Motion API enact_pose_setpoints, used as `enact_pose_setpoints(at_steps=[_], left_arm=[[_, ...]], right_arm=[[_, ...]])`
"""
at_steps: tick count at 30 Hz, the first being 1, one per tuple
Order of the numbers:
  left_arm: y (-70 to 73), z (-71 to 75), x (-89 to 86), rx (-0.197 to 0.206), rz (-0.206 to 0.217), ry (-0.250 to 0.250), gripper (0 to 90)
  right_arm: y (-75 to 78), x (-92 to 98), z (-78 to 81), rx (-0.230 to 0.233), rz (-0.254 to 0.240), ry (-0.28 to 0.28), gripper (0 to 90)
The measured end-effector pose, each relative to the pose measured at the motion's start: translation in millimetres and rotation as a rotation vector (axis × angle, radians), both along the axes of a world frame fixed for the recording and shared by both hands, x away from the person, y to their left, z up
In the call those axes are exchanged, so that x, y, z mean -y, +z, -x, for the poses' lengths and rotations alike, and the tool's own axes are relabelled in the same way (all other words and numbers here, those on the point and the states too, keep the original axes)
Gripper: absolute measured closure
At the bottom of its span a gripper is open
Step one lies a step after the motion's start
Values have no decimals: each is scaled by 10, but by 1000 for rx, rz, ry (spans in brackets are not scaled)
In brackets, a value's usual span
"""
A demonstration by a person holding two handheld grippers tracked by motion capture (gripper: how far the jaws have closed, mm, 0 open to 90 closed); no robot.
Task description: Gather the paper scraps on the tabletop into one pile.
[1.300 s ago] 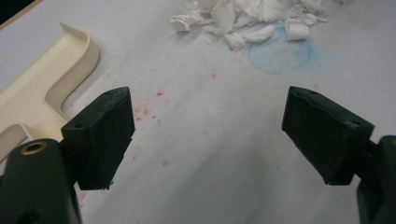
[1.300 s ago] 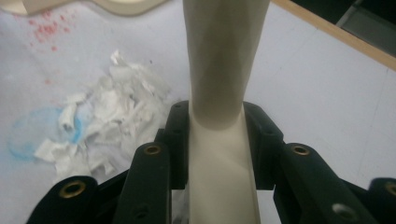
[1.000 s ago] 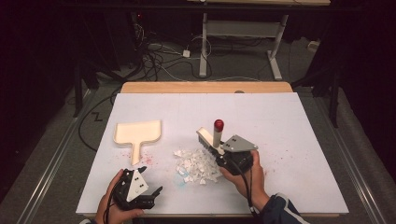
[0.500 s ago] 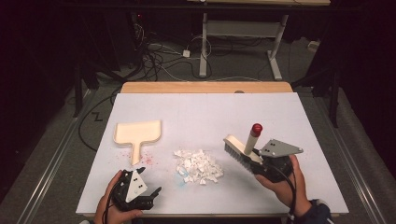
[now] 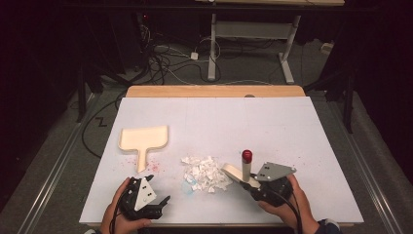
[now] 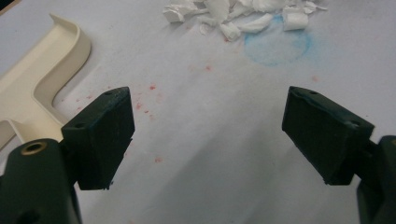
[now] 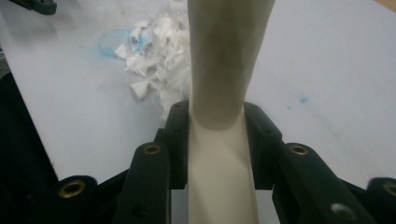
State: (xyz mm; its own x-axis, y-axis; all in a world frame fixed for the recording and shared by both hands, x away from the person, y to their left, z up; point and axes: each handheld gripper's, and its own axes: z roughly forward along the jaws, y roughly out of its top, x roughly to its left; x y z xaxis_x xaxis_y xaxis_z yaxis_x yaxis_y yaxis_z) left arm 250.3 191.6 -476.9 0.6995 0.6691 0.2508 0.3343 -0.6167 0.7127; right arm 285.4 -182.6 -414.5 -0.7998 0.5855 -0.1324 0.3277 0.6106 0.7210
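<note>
The right gripper (image 5: 243,181) is clamped on a cream brush (image 5: 242,170) by its handle, whose red tip (image 5: 247,156) stands above the jaws; the brush head touches the near edge of the paper scraps (image 5: 204,172) just left of this gripper. The left gripper (image 5: 163,201) rests low on the desk (image 5: 272,126), jaws wide apart and empty. The dustpan (image 5: 143,140) lies ahead of it, the scraps to its right.

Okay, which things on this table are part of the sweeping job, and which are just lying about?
Part of the job:
- brush, clamped by its cream handle in the right gripper
- pile of white paper scraps
- cream dustpan
- left gripper, jaws open, near the dustpan's handle

Just lying about:
- cables on the floor behind the table
- blue ring mark on the table sheet
- red specks
</note>
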Motion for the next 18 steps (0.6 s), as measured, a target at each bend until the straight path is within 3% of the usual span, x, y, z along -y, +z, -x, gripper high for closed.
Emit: enact_pose_setpoints(at_steps=[6, 9, 12, 18], left_arm=[[-3, -5, -11, -2, 0, 0, 158], [-4, -5, -12, -1, 4, -2, 158], [-3, -3, -21, -1, 6, 1, 158], [7, 4, -11, 4, 5, -1, 158]], right_arm=[[23, -246, -133, 16, -51, 10, 687], [67, -292, -145, 56, -46, 3, 687], [113, -203, -138, 45, -69, 2, 687], [205, 63, -77, 96, -120, 10, 686]])
